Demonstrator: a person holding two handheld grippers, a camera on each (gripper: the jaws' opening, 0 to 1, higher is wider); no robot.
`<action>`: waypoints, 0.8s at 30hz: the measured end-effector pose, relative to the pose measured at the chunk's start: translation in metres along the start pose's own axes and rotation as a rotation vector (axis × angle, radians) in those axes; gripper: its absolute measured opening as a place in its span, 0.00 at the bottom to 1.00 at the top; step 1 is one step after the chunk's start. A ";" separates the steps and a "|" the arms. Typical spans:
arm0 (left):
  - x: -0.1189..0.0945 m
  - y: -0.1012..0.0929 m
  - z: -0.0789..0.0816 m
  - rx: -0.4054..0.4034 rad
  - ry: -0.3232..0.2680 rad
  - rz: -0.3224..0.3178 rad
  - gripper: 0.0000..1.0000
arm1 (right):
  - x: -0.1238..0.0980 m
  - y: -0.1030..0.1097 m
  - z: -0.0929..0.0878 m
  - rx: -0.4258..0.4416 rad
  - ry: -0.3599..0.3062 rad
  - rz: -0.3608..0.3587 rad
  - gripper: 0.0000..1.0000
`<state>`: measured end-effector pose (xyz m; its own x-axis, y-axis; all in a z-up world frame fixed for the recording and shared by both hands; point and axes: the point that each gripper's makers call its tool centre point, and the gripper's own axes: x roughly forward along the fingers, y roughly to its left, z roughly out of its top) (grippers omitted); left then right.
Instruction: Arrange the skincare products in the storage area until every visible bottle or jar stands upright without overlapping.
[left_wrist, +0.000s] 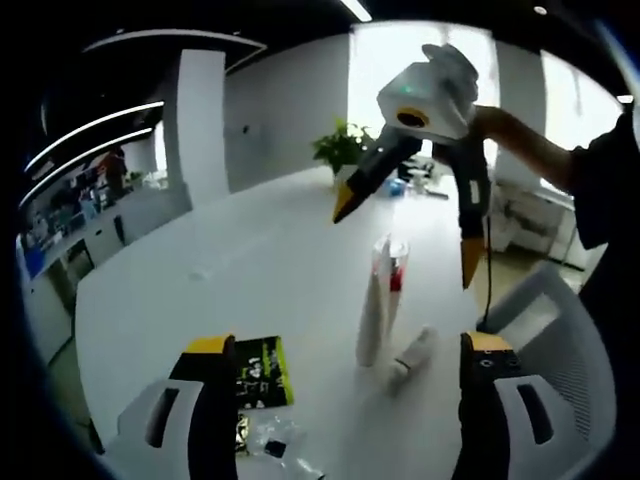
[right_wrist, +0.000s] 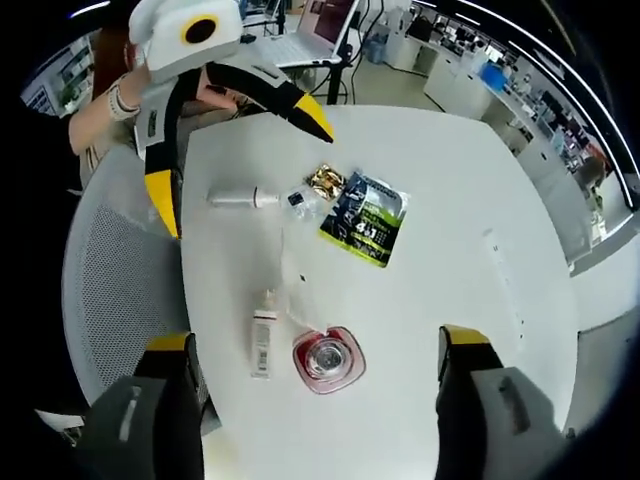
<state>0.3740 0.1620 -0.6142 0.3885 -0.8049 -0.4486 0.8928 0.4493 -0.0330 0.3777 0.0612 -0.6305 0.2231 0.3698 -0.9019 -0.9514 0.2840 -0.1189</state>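
Left gripper (left_wrist: 345, 375) jaws apart, nothing between them, low over the near edge of a white round table (left_wrist: 250, 260); right gripper (right_wrist: 315, 365) jaws also wide apart and empty, looking down on the same table (right_wrist: 450, 220) from above. In the left gripper view the right gripper (left_wrist: 405, 245) hangs in the air above the products, held by a hand (left_wrist: 490, 120), its yellow-tipped jaws spread; in the right gripper view the left gripper (right_wrist: 240, 160) comes in at top left with jaws spread, hand (right_wrist: 110, 105) behind it. Products: a tall clear bottle with red base (left_wrist: 385, 290) stands upright mid-table in the left gripper view, seen top-down as a red-rimmed round shape (right_wrist: 327, 358) in the right gripper view. Just beside it a white tube (left_wrist: 412, 357) lies on its side, same tube (right_wrist: 262, 338) lying flat next to the bottle in the right gripper view, close but cannot tell if touching. A second white tube (right_wrist: 237, 199) lies flat farther off near the table edge. A dark green-and-black sachet (left_wrist: 262, 372) lies flat near the left jaw, also in the right gripper view (right_wrist: 365, 220), with a small crinkled gold wrapper (right_wrist: 325, 181) and a clear plastic piece (right_wrist: 300, 200) just beside it. Grey mesh chair (right_wrist: 110, 290) at the table edge, office with potted plant (left_wrist: 342, 148) behind
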 end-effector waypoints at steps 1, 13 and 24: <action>0.000 0.000 0.000 0.000 0.002 0.003 0.91 | 0.000 0.000 -0.001 0.004 -0.002 -0.003 0.99; -0.011 0.000 -0.011 -0.010 0.027 0.034 0.97 | -0.006 0.005 -0.015 0.068 -0.030 -0.019 1.00; -0.016 -0.007 -0.025 -0.011 0.060 0.047 0.97 | -0.001 0.014 -0.029 0.134 -0.046 -0.018 1.00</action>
<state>0.3555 0.1813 -0.6288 0.4153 -0.7580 -0.5030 0.8712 0.4906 -0.0201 0.3577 0.0390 -0.6433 0.2525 0.4024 -0.8800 -0.9111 0.4052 -0.0761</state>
